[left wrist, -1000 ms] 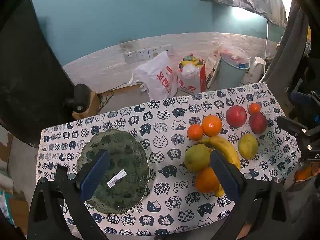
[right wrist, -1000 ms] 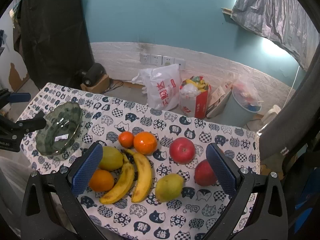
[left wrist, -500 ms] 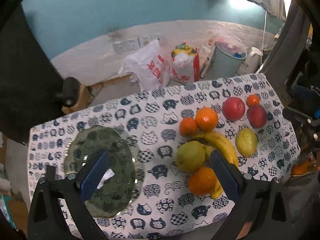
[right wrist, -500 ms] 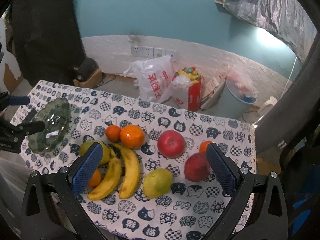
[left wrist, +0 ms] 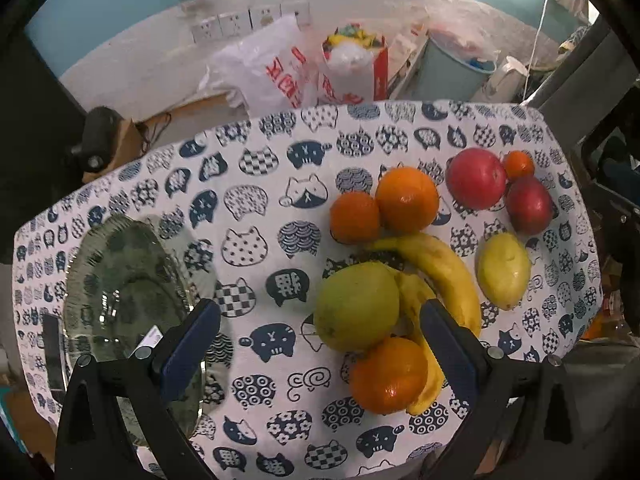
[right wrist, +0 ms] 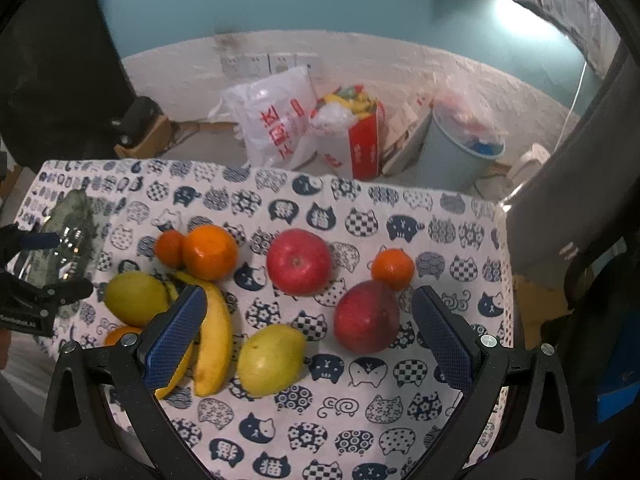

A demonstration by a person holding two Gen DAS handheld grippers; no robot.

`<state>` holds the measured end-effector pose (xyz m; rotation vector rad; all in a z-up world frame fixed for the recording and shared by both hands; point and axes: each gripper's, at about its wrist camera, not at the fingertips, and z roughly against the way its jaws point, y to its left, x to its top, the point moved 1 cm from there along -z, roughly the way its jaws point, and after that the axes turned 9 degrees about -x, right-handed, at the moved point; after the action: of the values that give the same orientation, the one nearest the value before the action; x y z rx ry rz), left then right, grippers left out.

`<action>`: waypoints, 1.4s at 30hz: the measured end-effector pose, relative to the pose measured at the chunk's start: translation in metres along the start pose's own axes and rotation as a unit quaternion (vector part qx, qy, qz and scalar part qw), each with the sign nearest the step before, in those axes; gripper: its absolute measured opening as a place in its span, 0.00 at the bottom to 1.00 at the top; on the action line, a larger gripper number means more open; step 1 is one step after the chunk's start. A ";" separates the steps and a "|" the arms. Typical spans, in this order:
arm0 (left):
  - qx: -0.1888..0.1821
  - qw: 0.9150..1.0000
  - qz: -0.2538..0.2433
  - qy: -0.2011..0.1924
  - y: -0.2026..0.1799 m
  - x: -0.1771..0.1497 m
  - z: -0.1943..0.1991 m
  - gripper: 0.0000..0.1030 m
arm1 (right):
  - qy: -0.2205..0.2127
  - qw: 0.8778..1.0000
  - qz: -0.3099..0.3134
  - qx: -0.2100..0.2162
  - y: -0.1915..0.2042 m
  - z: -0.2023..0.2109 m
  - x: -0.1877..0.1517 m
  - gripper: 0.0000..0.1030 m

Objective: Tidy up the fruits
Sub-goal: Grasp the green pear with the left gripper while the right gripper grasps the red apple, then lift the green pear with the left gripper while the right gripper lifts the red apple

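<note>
Both my grippers, left (left wrist: 320, 344) and right (right wrist: 306, 334), had dropped closer to the fruit, fingers wide open, holding nothing; glass plate (left wrist: 132, 292) waited empty.

Bare cloth (left wrist: 256, 208) between glass plate (left wrist: 120, 280) and fruit cluster (left wrist: 400, 264) (tightly packed); passage open there.

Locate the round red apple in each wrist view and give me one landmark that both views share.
Left wrist view: the round red apple lies far right on the cat-print tablecloth, beside a small orange tangerine.
Right wrist view: the apple lies near the centre, with the tangerine off to its right, not touching.
Shared landmark: the white plastic bag with red print on the floor beyond the table.
</note>
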<state>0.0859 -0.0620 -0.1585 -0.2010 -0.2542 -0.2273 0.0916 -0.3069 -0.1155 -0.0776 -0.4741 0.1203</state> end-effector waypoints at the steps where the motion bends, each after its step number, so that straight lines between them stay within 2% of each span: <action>1: 0.001 1.000 0.000 0.003 0.001 0.000 -0.004 0.98 | 0.007 1.000 -0.002 -0.002 -0.003 -0.007 -0.001 0.98; 11: -0.004 0.999 0.008 0.048 0.003 -0.004 -0.046 0.98 | 0.078 0.997 -0.014 -0.026 -0.022 -0.062 -0.013 0.98; 22: -0.026 0.997 0.011 0.067 -0.002 -0.005 -0.066 0.98 | 0.134 0.989 -0.028 -0.046 -0.037 -0.113 -0.028 0.97; 26: -0.036 0.996 0.008 0.076 -0.004 -0.008 -0.074 0.98 | 0.146 0.988 -0.030 -0.035 -0.037 -0.124 -0.032 0.84; 29: -0.038 0.996 0.005 0.081 -0.007 -0.012 -0.081 0.98 | 0.153 0.987 -0.031 -0.026 -0.037 -0.128 -0.036 0.70; 31: -0.043 0.996 0.004 0.083 -0.008 -0.012 -0.083 0.93 | 0.148 0.988 -0.032 -0.026 -0.037 -0.126 -0.037 0.70; 36: -0.078 0.993 0.011 0.087 -0.013 -0.014 -0.086 0.70 | 0.137 0.989 -0.040 -0.021 -0.038 -0.123 -0.041 0.69; 42: -0.077 0.994 -0.001 0.078 -0.016 -0.015 -0.085 0.68 | 0.119 0.992 -0.037 -0.019 -0.034 -0.114 -0.044 0.69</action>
<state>0.0876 -0.0931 -0.2409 -0.3339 -0.0820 -0.2633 0.1088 -0.3518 -0.2326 -0.1100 -0.2402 0.0277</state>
